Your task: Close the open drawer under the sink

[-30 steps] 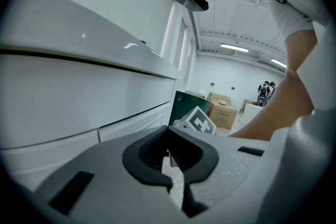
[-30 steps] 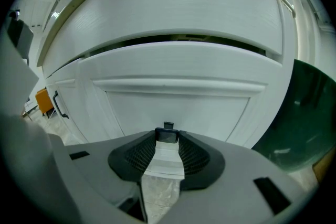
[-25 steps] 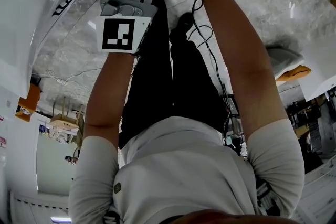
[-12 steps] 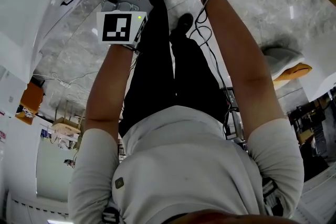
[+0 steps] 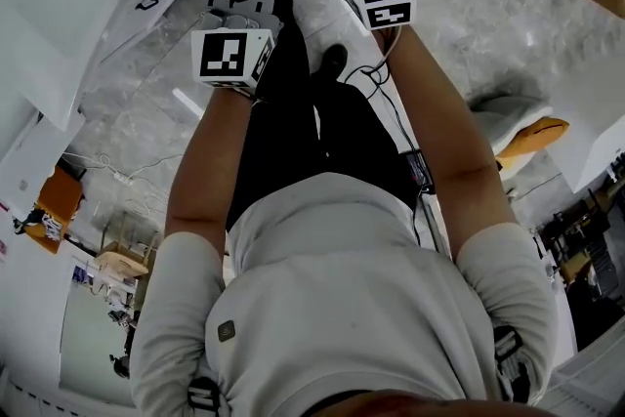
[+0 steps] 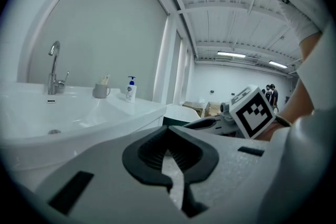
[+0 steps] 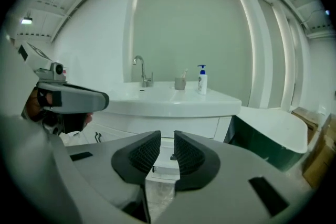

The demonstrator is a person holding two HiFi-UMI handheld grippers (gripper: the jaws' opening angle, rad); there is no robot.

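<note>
While the sink (image 7: 173,106) rim stands apart ahead | left gripper (image 6: 169,131) jaws together, empty | right gripper (image 7: 167,136) jaws just closing, narrow, empty

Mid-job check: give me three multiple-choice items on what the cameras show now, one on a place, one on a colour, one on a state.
1. Where does the white plastic pump bottle stand?
A. On the white sink counter, right of the grey cup
B. On the floor
C. Inside an open drawer

2. What colour is the bottle's pump head?
A. Red
B. Blue
C. Green

3. How is the right gripper?
A. Shut on the cup
B. Open and empty
C. Shut on a handle

Key:
1 A, the right gripper view shows it on the counter, just right of the cup.
2 B, the pump head is blue in both gripper views.
3 B, its jaws, which have just been closing, stand apart with nothing between them.
</note>
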